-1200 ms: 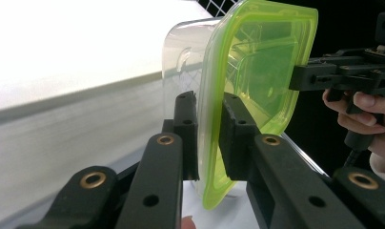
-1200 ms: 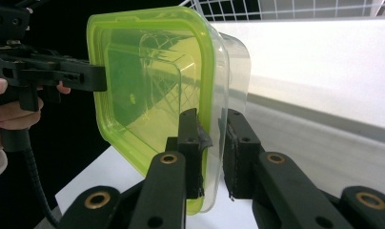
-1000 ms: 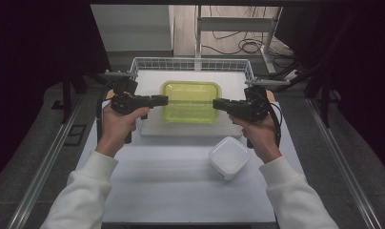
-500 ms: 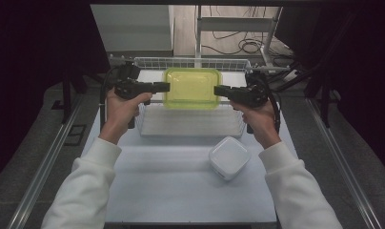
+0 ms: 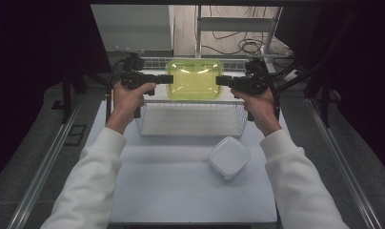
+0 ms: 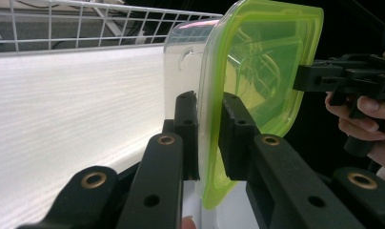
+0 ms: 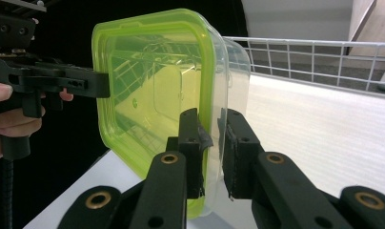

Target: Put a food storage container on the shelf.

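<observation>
A clear plastic container with a yellow-green lid (image 5: 194,78) hangs in the air above the far part of a white wire basket (image 5: 190,103). My left gripper (image 5: 169,79) is shut on the left edge of the container, and my right gripper (image 5: 220,80) is shut on its right edge. In the left gripper view the container (image 6: 257,71) stands on edge, its lid rim pinched between my black pads (image 6: 187,129). In the right gripper view the container (image 7: 152,81) is clamped the same way by the pads (image 7: 190,138), with the other gripper (image 7: 52,78) on its far side.
A white square lidded box (image 5: 229,157) lies on the white table (image 5: 181,191) in front of the basket, towards the right. Cables and a metal frame (image 5: 238,24) lie beyond the table. Metal rails run along both sides.
Both grippers have carried the green-lidded container up out of the basket and away from the person, towards the basket's far edge. The white box has stayed in place.
</observation>
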The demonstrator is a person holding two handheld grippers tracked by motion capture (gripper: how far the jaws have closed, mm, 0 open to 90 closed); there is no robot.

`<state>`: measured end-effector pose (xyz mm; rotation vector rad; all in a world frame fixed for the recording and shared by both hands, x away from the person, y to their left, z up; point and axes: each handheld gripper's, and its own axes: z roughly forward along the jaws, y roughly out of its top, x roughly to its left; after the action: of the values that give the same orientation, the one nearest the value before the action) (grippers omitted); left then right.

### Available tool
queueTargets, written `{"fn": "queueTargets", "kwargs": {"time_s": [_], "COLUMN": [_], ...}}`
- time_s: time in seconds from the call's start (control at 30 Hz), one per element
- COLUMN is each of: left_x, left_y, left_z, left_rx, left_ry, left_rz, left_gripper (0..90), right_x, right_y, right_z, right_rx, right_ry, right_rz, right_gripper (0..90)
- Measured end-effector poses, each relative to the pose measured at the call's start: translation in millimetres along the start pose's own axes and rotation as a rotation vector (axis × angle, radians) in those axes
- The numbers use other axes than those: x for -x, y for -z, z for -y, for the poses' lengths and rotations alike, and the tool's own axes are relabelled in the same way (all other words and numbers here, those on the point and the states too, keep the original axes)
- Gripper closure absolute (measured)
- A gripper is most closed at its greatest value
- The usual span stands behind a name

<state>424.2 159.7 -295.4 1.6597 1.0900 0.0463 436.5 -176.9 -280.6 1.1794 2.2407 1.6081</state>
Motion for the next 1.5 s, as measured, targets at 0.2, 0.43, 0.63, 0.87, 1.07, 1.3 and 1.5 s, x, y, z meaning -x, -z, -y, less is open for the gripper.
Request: {"fn": "queueTargets", "kwargs": {"time_s": [0.2, 0.43, 0.63, 0.87, 1.07, 1.3, 1.5], "left_x": [-12.3, -20.9, -29.2, -41.0, -45.1, -54.9, -64.3], "left_y": [-10.1, -15.4, -22.4, -30.9, -36.7, -43.9, -50.0], "left_z": [-4.4, -4.5, -4.8, -8.3, -21.1, -32.4, -32.5], "left_rx": [-0.033, -0.051, -0.078, -0.090, -0.143, -0.171, -0.147], "left_ry": [0.028, 0.046, 0.071, 0.126, 0.166, 0.241, 0.299], "left_rz": [0.002, 0.001, 0.001, 0.014, 0.004, -0.006, 0.013], "left_gripper": [79.6, 79.7, 79.8, 79.7, 79.2, 79.5, 78.4], "right_x": [15.1, 20.2, 26.2, 33.6, 45.1, 51.8, 57.8], "right_y": [-12.1, -19.8, -26.3, -36.0, -43.8, -51.7, -57.7], "right_z": [-2.4, -1.2, -1.4, -5.2, -11.5, -19.6, -24.0], "right_rx": [-0.032, -0.051, -0.078, -0.113, -0.158, -0.190, -0.203], "right_ry": [-0.045, -0.068, -0.101, -0.134, -0.211, -0.310, -0.358], "right_rz": [-0.013, -0.008, -0.004, 0.012, 0.007, 0.018, 0.033], "right_gripper": [78.8, 78.8, 78.8, 78.8, 78.6, 78.1, 76.4]}}
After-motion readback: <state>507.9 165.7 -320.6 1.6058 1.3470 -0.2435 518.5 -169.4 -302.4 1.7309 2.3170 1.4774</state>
